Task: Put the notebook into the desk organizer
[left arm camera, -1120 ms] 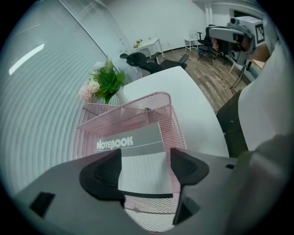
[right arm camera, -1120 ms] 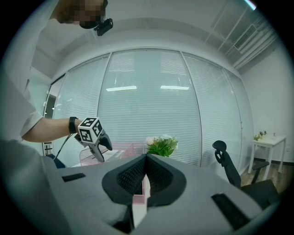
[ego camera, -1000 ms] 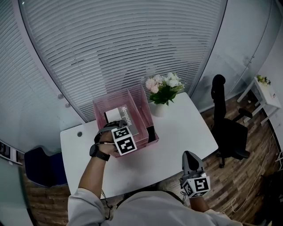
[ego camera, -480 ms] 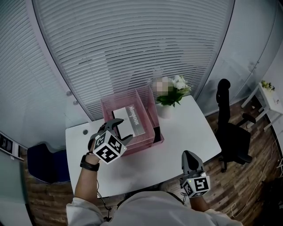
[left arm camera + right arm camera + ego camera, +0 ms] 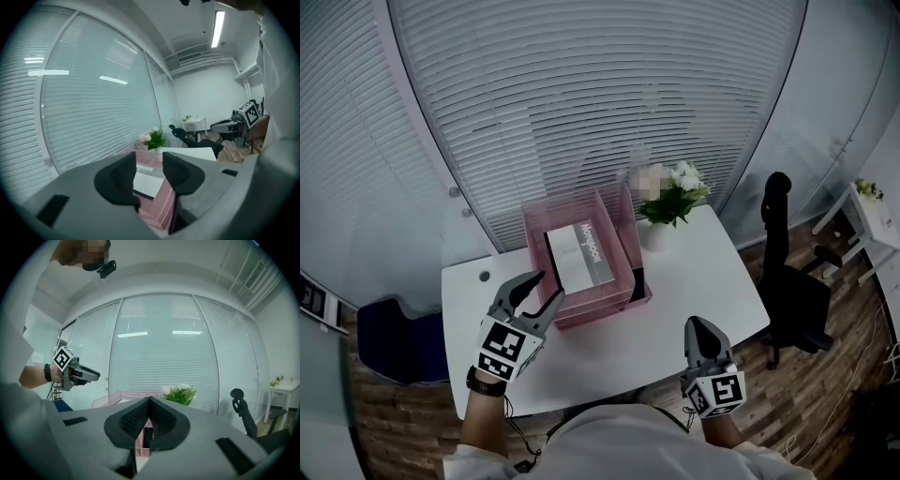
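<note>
1. Tongs first: the right tongs [image 5: 701,326] hang nearest the person, over the front edge of the worktop [image 5: 684,281] towards its right corner. Their jaws are pressed together, with nothing caught between them.
2. The left tongs [image 5: 542,288] hover above the worktop's front-left part, just beside the front-left corner of the organizer [image 5: 598,312], and point towards it. Their jaws are spread and closing, and they pinch nothing. Through the gap, the left gripper view shows only the organizer's pink mesh front wall and the notebook behind it.
3. The notebook [image 5: 579,258] is already in the organizer's wide compartment, cover up, with its grey printed strip towards the right. It lies beyond the left tongs' tips, apart from them, and well apart from the right tongs. Whether it lies flat or leans cannot be told.
4. A narrow compartment runs along the organizer's right side, with something dark [image 5: 635,278] at its front end, too small to identify.
5. A vase of flowers [image 5: 670,199] stands just beyond the organizer's rear-right corner, near the worktop's back edge.
6. A small round hole [image 5: 485,277] sits near the worktop's rear-left corner.
7. Off the worktop, a black office chair [image 5: 787,272] stands on the floor to the right, and slatted blinds [image 5: 581,94] fill the curved wall behind.
</note>
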